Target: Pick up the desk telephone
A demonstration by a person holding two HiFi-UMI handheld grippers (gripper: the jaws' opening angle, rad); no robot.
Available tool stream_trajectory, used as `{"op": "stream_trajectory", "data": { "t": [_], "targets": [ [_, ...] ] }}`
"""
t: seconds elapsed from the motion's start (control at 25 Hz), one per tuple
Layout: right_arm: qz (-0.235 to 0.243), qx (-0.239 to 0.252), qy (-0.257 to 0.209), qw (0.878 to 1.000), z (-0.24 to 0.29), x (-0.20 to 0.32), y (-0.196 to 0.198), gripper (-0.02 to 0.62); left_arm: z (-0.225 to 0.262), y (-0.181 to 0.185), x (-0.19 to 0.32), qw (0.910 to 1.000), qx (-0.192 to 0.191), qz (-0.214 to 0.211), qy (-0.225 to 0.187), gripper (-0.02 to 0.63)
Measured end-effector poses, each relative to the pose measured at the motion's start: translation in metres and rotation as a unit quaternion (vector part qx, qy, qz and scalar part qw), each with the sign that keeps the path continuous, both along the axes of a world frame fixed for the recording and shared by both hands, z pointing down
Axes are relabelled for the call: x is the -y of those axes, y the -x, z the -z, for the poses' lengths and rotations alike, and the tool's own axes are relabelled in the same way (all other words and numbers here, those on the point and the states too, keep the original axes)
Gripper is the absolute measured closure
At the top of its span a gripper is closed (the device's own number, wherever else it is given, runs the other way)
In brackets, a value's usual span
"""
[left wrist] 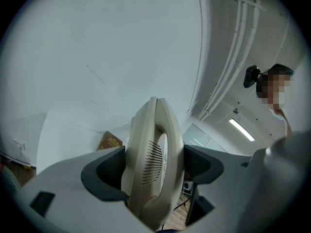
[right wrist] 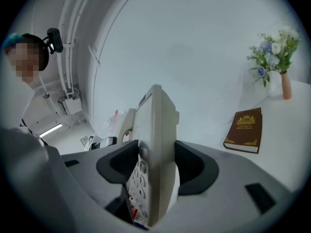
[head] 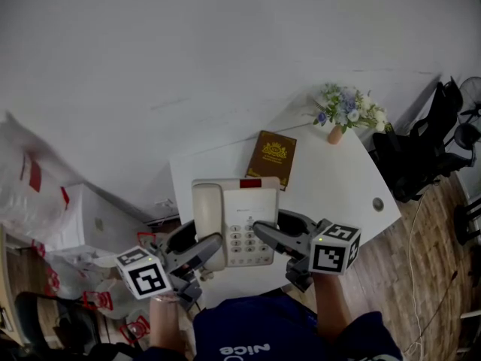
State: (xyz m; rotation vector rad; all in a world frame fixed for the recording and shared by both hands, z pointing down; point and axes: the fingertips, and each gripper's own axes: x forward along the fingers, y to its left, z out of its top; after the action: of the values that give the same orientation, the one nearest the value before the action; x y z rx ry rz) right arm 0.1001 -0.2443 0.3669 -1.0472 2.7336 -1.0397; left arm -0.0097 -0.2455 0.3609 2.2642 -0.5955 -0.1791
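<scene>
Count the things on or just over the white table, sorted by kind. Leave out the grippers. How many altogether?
Cream plastic desk telephone: 1
Brown hardcover book with gold print: 1
Small tan vase of blue and white flowers: 1
Total: 3

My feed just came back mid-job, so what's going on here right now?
A person holds a gripper in each hand, and both are shut on the desk telephone. The left gripper clamps the handset side and the right gripper the keypad side. The telephone looks held up off the white table. A brown book and a vase of flowers sit on the table beyond it, untouched.
</scene>
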Motion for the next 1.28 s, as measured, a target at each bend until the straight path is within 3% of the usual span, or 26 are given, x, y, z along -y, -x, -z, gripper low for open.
{"op": "stream_trajectory", "data": {
  "t": [0.6, 0.8, 1.28],
  "targets": [
    [0.011, 0.008, -0.108, 0.994, 0.064, -0.011, 0.0, 0.342, 0.059, -0.001, -0.016, 0.9951, -0.002, 0.014, -0.098, 0.23],
    [0.016, 0.003, -0.146, 0.989, 0.084, -0.012, -0.004, 0.342, 0.078, -0.006, -0.017, 0.9903, 0.0, 0.018, -0.138, 0.23],
    [0.02, 0.002, -0.21, 0.978, 0.112, -0.011, -0.001, 0.342, 0.104, -0.001, -0.019, 0.9811, -0.005, 0.026, -0.192, 0.23]
  ]
}}
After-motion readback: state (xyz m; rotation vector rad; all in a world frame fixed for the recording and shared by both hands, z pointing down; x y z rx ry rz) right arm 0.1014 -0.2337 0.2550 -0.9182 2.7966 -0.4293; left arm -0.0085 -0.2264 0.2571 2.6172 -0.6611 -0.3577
